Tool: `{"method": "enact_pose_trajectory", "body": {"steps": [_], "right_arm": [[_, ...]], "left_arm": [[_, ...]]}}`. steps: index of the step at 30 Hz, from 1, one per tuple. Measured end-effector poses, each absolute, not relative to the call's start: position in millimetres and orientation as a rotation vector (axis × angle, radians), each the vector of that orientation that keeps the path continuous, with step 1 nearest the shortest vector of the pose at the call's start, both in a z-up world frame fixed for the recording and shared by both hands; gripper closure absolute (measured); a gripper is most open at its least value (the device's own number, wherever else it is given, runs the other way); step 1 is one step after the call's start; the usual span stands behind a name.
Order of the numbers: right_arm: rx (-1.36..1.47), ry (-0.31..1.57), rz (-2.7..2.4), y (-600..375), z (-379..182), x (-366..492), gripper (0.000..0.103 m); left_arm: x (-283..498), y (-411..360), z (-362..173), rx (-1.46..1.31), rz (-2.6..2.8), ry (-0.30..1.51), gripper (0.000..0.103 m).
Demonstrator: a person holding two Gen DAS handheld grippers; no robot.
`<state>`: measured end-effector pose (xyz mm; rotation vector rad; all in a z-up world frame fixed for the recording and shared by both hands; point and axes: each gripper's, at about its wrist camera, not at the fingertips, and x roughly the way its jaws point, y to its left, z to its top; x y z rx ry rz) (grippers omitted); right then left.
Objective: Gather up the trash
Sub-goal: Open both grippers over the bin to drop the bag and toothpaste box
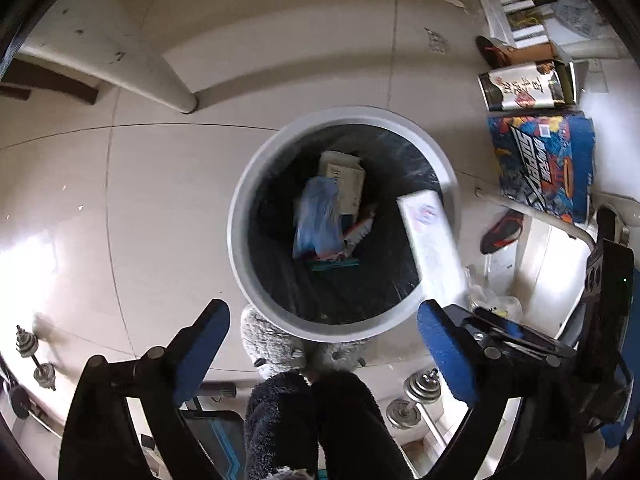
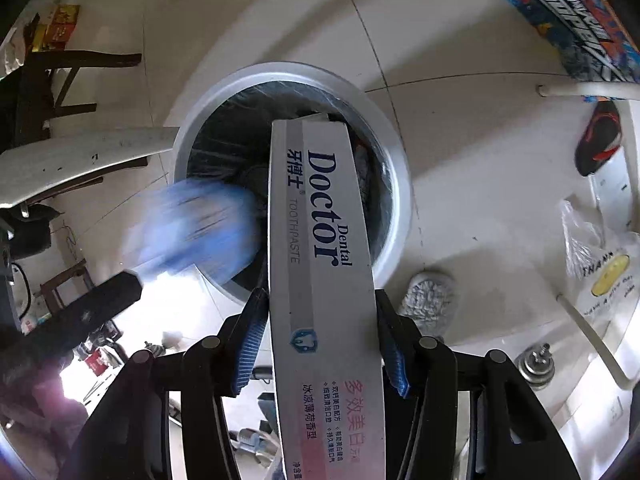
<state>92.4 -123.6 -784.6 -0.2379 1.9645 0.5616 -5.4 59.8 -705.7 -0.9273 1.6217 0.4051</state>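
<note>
Nearest to us, our right gripper (image 2: 320, 340) has the toothpaste box (image 2: 324, 264) standing lengthwise between its blue pads (image 2: 251, 340). The pads sit at the box's sides, but we cannot tell whether they press on it. The far end of the box reaches over the rim of the bin (image 2: 394, 168).

Our left gripper (image 1: 324, 344) hangs above the near rim of the bin (image 1: 240, 216) with its jaws wide and nothing between them. A blurred blue bag (image 1: 318, 216) is inside the bin's mouth beyond it, over other boxes (image 1: 348, 176) on the black liner.
</note>
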Motion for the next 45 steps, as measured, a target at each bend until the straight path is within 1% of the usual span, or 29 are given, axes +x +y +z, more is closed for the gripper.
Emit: {"method": "enact_pose_trajectory", "body": {"steps": [1,2,3,5,7,12,22,29,35,42,45], "right_arm": [[-0.243,1.960,0.552,-123,-786,95,0.016],[-0.241,1.955,0.550,-122,-786,96,0.009],[-0.239,1.948,0.554,-121,-783,97,0.005],[-0.292,1.926,0.552,-121,-775,96,0.005],[-0.348,1.889,0.547,-119,-766,93,0.000],[-0.469,1.787,0.535,-118,-739,90,0.000],[-0.507,1.698,0.520,-136,-684,82,0.000],[-0.507,1.646,0.549,-144,-627,67,0.000],[-0.476,1.619,0.560,-154,-544,55,0.000],[-0.441,1.585,0.576,-166,-425,44,0.000],[-0.426,1.569,0.579,-169,-377,40,0.000]], "left_arm": [[-9,61,-701,-0.917,0.423,1.616,0.003],[-11,63,-701,-0.900,0.441,1.607,0.000],[-12,63,-697,-0.879,0.463,1.596,0.000],[-16,64,-687,-0.802,0.508,1.586,0.000],[-20,62,-678,-0.726,0.545,1.591,0.000],[-31,55,-660,-0.682,0.573,1.594,0.000],[-46,35,-622,-0.702,0.602,1.578,0.000],[-57,20,-568,-0.709,0.611,1.560,0.000],[-64,8,-487,-0.687,0.589,1.535,0.000],[-72,-4,-386,-0.646,0.548,1.501,0.000],[-73,-5,-353,-0.646,0.541,1.487,0.000]]}}
